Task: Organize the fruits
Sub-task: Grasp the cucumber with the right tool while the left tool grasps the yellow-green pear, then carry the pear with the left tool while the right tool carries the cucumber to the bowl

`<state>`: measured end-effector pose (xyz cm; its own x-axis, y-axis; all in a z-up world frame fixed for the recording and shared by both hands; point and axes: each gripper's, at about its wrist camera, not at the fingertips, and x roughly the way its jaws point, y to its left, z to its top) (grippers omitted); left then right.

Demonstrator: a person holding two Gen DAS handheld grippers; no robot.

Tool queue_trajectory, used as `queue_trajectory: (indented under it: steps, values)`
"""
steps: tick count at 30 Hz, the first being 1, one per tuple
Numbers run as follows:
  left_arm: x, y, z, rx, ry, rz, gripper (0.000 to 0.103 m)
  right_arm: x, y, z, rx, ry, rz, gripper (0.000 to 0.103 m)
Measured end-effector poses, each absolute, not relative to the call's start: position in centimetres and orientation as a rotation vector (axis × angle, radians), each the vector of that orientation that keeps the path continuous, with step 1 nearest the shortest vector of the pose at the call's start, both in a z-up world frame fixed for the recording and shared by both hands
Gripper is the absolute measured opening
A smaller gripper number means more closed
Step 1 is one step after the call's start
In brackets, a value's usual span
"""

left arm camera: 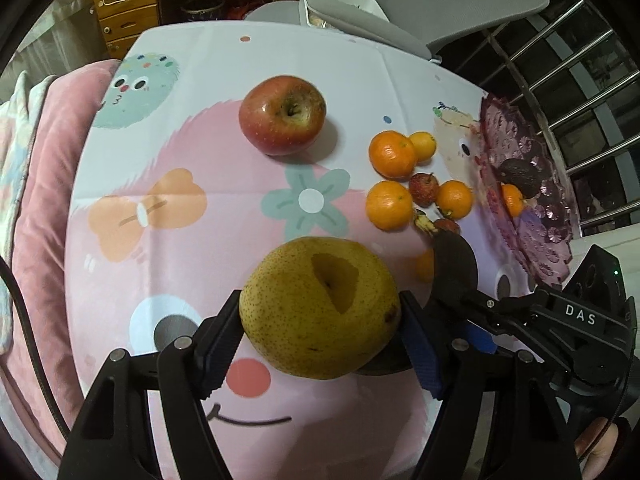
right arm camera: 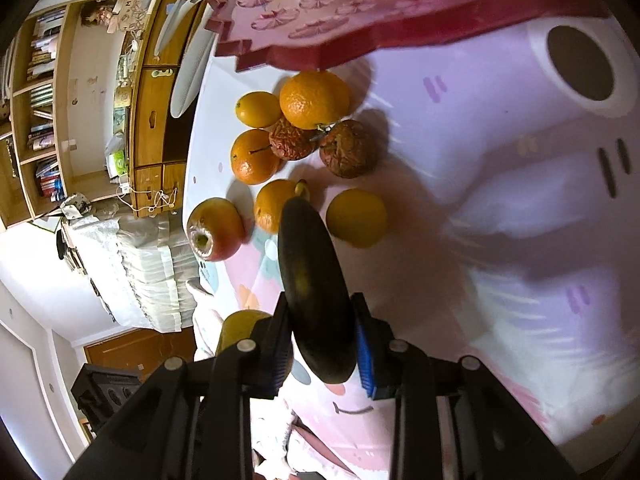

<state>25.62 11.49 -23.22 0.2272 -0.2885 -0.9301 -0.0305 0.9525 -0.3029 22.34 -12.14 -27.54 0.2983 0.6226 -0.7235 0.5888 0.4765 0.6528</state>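
Fruits lie in three places: two are gripped, a cluster sits loose on the worktop, and a few already rest in the purple glass dish [left arm camera: 532,208] at the worktop's right edge. The left tool [left arm camera: 320,320] is clamped on a yellow-green pear [left arm camera: 320,308], one pad on each flank, the stem dimple facing the camera. The right tool [right arm camera: 320,344] is closed on a dark, overripe banana [right arm camera: 312,288], gripped near one end; its long axis runs straight out along the fingers, with the yellowish stem tip [right arm camera: 303,190] pointing at the loose cluster and, beyond it, the dish.

That line is what the next move seems to turn on. In the right wrist view the dish's scalloped rim [right arm camera: 280,52] lies directly ahead of the banana, past the oranges [right arm camera: 314,98] and the two shrivelled reddish fruits [right arm camera: 348,154], so the right hand is the nearer and probably goes first, carrying the banana over the cluster. From the left tool the dish lies off to the right, and the right tool's body [left arm camera: 560,320] stands between.

A red apple [left arm camera: 282,114] sits apart, toward the worktop's far edge.

Hard to make out: the dish's contents, only a dark fruit [left arm camera: 520,178] and an orange one [left arm camera: 512,200] showing through patterned glass. The dish is cut off in both views. One more orange fruit [left arm camera: 424,266] is half hidden behind the banana.
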Motion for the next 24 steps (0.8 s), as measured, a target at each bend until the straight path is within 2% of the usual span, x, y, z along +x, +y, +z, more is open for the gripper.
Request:
queue_trajectory:
  steps: [10,24]
  values:
    - [23.7,10.5,-17.3,-0.285,1.265,-0.181,0.073,20.4,-14.0,-23.2,1.169,1.349,0.132,0.028]
    - [24.9,4.6,-10.9,-0.263,1.121,-0.216,0.073,19.4,-22.5,-16.9,1.135,1.173,0.239,0.028]
